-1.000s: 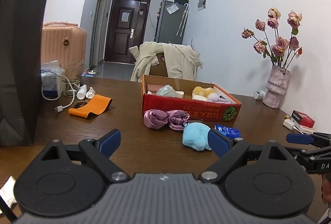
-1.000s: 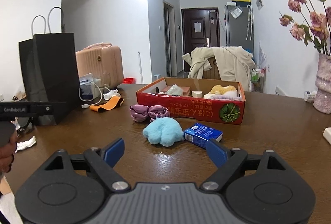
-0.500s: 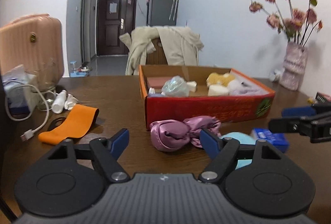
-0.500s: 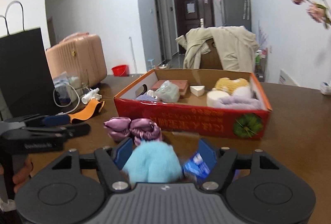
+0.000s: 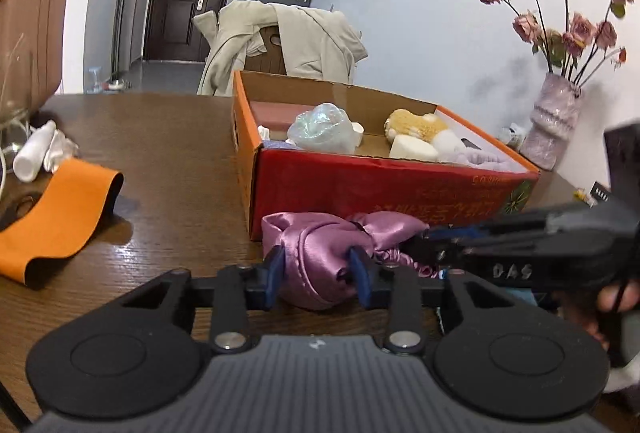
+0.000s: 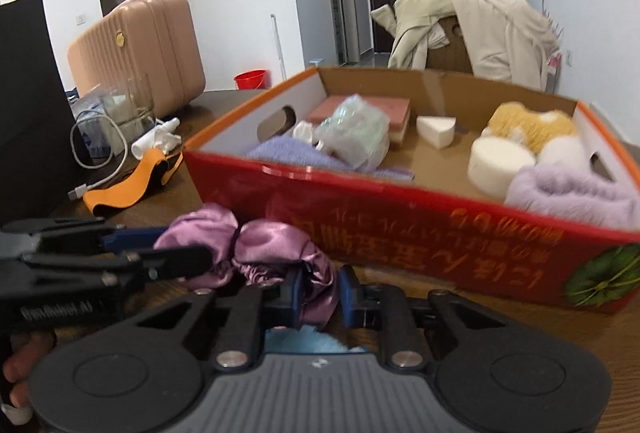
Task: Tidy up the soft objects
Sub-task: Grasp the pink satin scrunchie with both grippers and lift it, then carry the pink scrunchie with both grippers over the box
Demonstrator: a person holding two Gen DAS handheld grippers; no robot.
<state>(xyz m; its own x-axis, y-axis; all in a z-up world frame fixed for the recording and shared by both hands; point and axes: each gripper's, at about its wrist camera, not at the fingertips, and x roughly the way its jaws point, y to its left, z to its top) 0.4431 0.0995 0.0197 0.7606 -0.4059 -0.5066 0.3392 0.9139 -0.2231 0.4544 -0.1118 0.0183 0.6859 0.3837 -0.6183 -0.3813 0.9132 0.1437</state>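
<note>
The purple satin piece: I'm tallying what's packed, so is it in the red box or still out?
Out. The purple satin piece lies on the table before the red box, pinched by the left gripper and right gripper.

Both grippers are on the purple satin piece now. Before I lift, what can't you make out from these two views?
- Blue plush: right wrist view shows only a sliver; the right gripper body hides the rest.
- Satin piece: its right end sits behind the right gripper in the left wrist view.
- Left gripper: the cloth covers its pads.
- Box print: blurred.
</note>
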